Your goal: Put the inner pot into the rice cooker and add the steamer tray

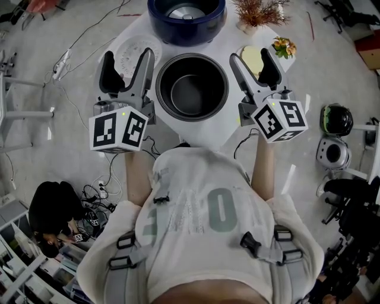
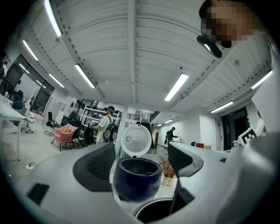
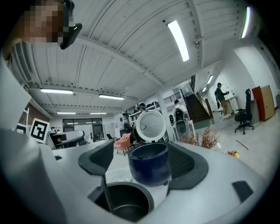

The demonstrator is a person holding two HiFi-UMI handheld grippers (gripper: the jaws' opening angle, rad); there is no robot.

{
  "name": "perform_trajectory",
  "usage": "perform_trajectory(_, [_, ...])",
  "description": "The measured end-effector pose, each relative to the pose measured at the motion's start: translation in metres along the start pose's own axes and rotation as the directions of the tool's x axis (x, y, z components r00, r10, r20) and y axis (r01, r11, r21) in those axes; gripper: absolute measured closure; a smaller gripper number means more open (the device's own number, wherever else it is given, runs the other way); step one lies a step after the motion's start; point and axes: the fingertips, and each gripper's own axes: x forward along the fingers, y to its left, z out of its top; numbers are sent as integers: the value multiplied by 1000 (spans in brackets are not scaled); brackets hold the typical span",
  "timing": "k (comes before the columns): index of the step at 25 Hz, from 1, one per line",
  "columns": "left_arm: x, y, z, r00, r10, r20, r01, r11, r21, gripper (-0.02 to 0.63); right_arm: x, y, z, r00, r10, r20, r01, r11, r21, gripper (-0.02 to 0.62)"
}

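Note:
The dark inner pot [image 1: 192,87] stands on the white table [image 1: 219,133], in front of the dark blue rice cooker [image 1: 186,21]. The cooker's white lid [image 2: 136,140] is raised. My left gripper [image 1: 127,62] is open just left of the pot's rim, nothing between its fingers. My right gripper [image 1: 252,61] is open just right of the rim, also empty. A white perforated steamer tray [image 1: 132,54] lies left of the pot, partly hidden by the left gripper. Both gripper views look past the pot [image 2: 153,210] [image 3: 124,203] toward the cooker [image 2: 137,177] [image 3: 149,164].
A plate with a pale round thing [image 1: 252,57] lies under the right gripper. A dried plant [image 1: 258,12] and a small bunch of flowers [image 1: 284,46] stand at the back right. Cables [image 1: 89,196] run on the floor; a person [image 1: 53,214] crouches lower left.

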Motion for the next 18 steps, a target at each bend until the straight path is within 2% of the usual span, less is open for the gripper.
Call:
perform_trajectory(7, [1,19,-20,998,-13,-59,8,996,-90,235,1,-11,-14,999,21,-42,-17,997,79,219])
perform_trajectory(9, [5,27,-36,994,-52,-91,40,990,-136,236,2,-18,-26,997,32,-69,-24,993,115,219])
perform_trajectory(10, [8,31,-46,990,-84,-112,62,980,-189,236,2,-22,-34,996,39,-85,-27,990,139,219])
perform_trajectory(11, [10,35,-57,984,-122,-128,85,960,-265,236,2,-26,-42,994,47,-103,-30,986,167,221])
perform_trajectory(12, [11,38,-69,977,-163,-137,104,928,-357,236,1,-30,-52,991,57,-121,-32,979,199,222])
perform_trajectory(15, [4,47,-111,954,-255,-156,108,781,-615,236,-3,-39,-82,981,106,-165,-44,939,342,241])
perform_trajectory(18, [-11,52,-154,937,-288,-200,45,665,-745,236,-9,-43,-113,968,167,-185,-51,859,509,244])
